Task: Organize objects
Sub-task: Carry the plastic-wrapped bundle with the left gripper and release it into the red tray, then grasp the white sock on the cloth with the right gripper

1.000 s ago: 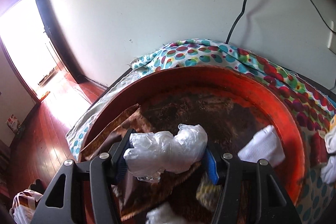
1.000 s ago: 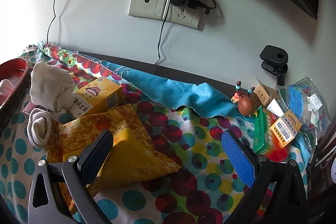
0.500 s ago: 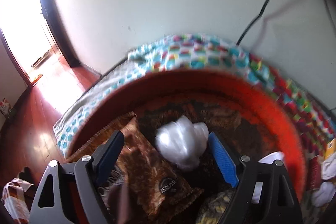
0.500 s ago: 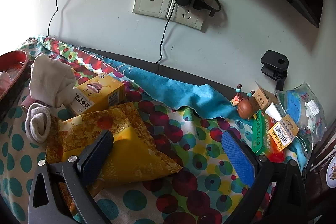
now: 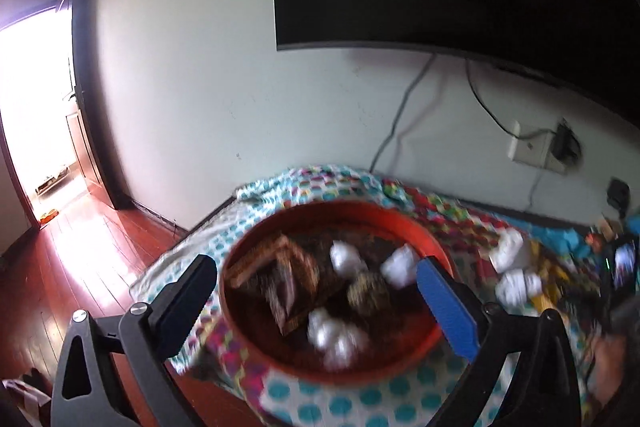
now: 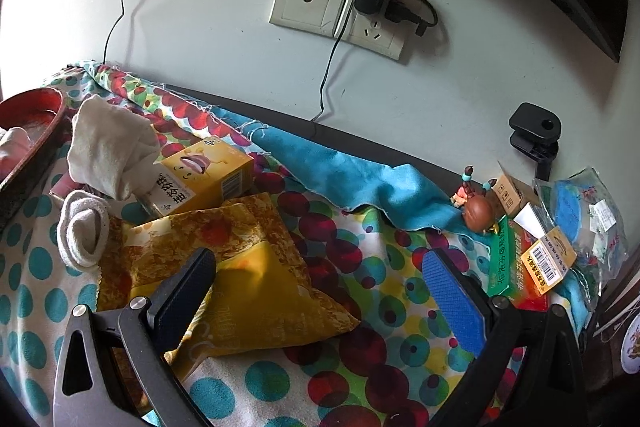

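Presently, left gripper [image 5: 316,301]: jaws just opened wide, empty, above red basin [image 5: 432,243], plastic wad [image 5: 345,255] deposited inside.
Right gripper [image 6: 320,287]: gaping, empty, over yellow pouch [image 6: 256,291] beside basin, likely next.

Round tub [image 5: 430,247] set on the spotted cloth [image 6: 360,291], wrapped bundles [image 5: 336,337] and packets [image 5: 288,275] held in it, snack bag [image 6: 256,291] laid at the tub's three o'clock, box [image 6: 208,175] placed at the bag's eleven o'clock, sock [image 6: 108,147] draped at the box's nine o'clock, figurine [image 6: 478,211] stood well apart at the bag's two o'clock.

Right gripper [image 6: 316,281] gapes (nothing held) above yellow pouch [image 6: 240,291].
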Demonstrator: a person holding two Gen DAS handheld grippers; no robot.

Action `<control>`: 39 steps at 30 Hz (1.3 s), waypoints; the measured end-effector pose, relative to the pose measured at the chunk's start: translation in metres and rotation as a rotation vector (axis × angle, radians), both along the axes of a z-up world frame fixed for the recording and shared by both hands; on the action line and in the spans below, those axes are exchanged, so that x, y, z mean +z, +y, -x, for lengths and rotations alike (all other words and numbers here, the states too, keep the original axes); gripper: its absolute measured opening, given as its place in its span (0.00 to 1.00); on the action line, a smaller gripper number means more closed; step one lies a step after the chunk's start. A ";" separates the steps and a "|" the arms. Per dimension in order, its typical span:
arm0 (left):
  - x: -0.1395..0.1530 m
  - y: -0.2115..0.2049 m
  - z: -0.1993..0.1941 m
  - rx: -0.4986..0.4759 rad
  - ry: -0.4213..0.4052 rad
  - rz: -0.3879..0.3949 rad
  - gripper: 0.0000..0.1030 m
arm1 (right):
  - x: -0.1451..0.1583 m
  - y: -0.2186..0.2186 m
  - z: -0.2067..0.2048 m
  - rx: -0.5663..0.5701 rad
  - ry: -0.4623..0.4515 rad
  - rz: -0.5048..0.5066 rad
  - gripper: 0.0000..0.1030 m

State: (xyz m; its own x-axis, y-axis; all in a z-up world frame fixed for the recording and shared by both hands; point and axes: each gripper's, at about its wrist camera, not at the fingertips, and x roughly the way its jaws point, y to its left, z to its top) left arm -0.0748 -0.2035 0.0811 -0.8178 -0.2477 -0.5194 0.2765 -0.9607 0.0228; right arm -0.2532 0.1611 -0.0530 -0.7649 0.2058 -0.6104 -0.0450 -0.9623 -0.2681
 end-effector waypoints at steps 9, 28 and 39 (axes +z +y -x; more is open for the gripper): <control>-0.110 0.071 -0.072 -0.137 -0.107 -0.011 0.99 | 0.014 -0.020 -0.023 0.077 0.046 0.044 1.00; -0.128 0.066 -0.068 -0.156 -0.131 -0.093 0.99 | -0.016 -0.128 0.007 0.247 -0.139 0.024 0.47; -0.126 0.071 -0.069 -0.152 -0.128 -0.083 0.99 | -0.006 -0.124 -0.003 0.250 -0.094 0.056 0.33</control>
State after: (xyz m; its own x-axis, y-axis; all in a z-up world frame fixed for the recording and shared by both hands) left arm -0.0056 -0.1324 -0.0453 -0.7683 -0.0791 -0.6352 0.1286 -0.9912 -0.0321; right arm -0.2503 0.0368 -0.0589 -0.7271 -0.0183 -0.6863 0.2185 -0.9539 -0.2060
